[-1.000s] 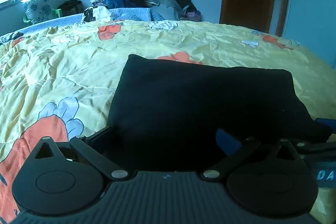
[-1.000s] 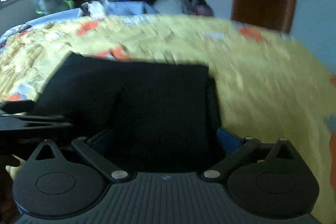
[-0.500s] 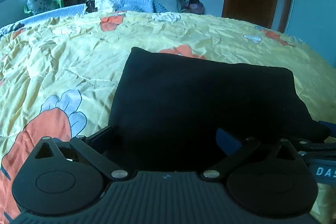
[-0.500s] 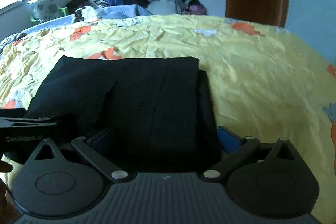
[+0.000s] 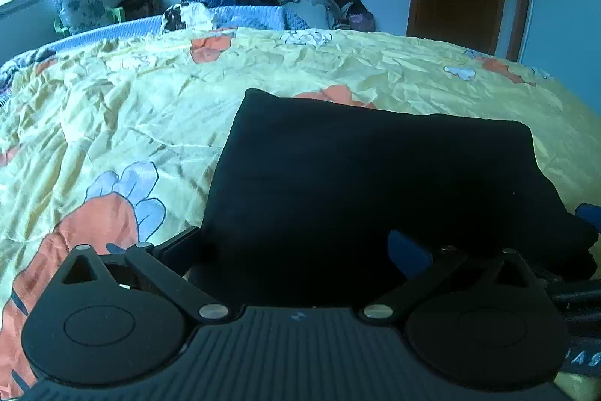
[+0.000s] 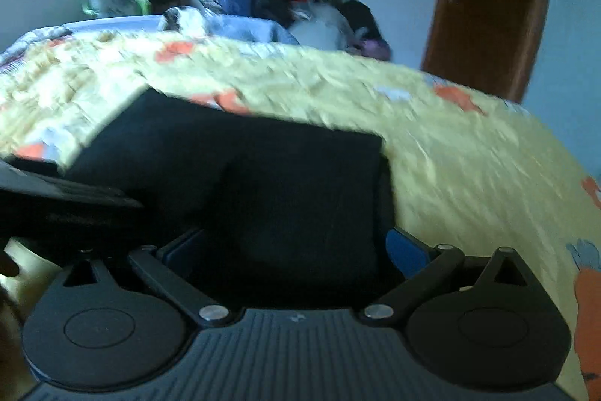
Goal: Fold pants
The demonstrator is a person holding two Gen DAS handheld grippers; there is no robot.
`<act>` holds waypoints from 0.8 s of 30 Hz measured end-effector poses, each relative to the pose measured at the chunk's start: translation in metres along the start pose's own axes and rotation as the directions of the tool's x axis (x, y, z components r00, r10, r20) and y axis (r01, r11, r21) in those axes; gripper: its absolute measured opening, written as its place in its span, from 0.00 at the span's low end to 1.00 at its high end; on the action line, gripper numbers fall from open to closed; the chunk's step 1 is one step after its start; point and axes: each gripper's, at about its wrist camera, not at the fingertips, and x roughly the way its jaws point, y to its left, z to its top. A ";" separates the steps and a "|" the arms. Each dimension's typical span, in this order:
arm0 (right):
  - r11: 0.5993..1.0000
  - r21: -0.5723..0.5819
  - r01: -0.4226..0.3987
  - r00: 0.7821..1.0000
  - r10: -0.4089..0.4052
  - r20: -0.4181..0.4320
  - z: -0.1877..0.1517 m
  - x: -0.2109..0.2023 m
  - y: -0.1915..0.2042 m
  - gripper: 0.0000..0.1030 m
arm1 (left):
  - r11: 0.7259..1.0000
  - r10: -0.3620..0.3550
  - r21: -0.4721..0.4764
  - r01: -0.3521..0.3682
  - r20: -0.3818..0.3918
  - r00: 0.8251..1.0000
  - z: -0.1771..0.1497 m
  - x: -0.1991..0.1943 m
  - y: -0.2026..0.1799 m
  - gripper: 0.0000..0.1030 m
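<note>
Pants point(image 5: 368, 175) black, folded into compact rectangle on yellow floral bedspread point(image 5: 112, 123), near its front edge. Left gripper point(image 5: 296, 243) and right gripper point(image 6: 293, 243) both spread wide, near hem of pants lying between fingers, nothing pinched. Judged step: final fold or release. Next: close on near edge, or withdraw clear.
</note>
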 end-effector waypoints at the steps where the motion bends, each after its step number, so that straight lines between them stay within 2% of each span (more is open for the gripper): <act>1: 0.999 0.030 -0.012 1.000 0.012 -0.001 -0.001 0.001 -0.004 0.99 | 1.000 0.003 0.003 -0.003 0.004 1.000 0.000 0.000 -0.001 1.00; 24: 0.994 0.103 -0.041 0.999 0.040 0.013 -0.012 0.004 -0.016 1.00 | 1.000 0.001 0.006 -0.001 0.023 1.000 -0.003 0.000 0.000 1.00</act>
